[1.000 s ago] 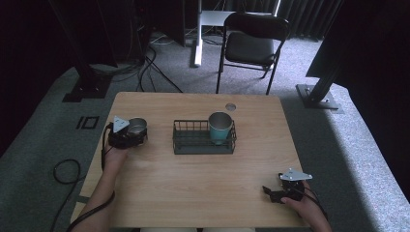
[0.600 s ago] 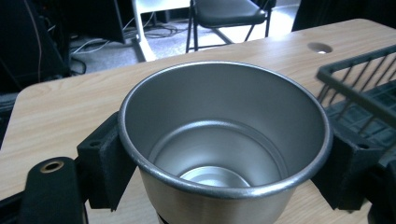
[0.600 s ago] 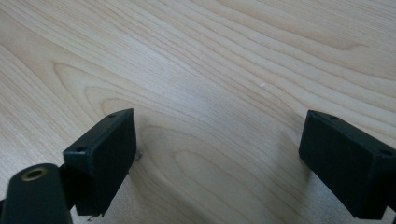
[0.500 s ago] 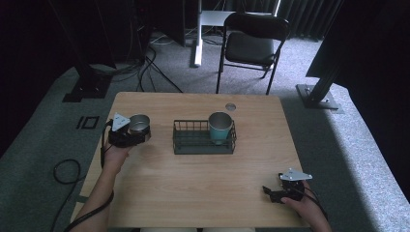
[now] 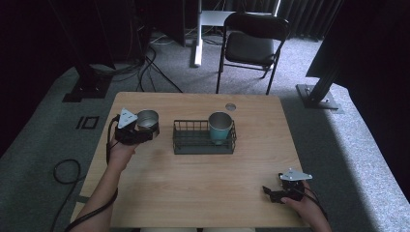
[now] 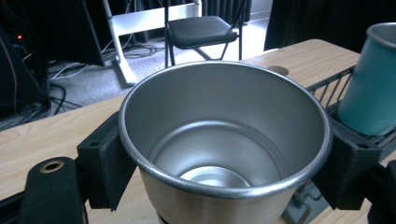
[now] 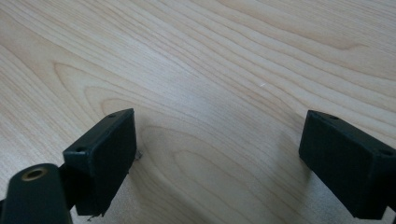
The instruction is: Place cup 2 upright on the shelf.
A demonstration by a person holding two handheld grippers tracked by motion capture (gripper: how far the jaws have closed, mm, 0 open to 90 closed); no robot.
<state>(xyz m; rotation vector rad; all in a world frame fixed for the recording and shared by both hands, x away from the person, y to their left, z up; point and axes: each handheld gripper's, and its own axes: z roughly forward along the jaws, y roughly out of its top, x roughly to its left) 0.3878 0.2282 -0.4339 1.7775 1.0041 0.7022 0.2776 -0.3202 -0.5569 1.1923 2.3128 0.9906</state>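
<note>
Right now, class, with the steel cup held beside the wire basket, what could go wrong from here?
1. The left gripper holds the steel cup only by its rim sides; the smooth metal might slip from the fingers.
2. The wire basket already holds a teal cup, so a careless move could knock it or catch the basket's rim.

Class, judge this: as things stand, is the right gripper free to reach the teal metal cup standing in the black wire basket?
Probably yes: the right gripper is open and empty, with bare wooden table between it and the teal cup.
</note>
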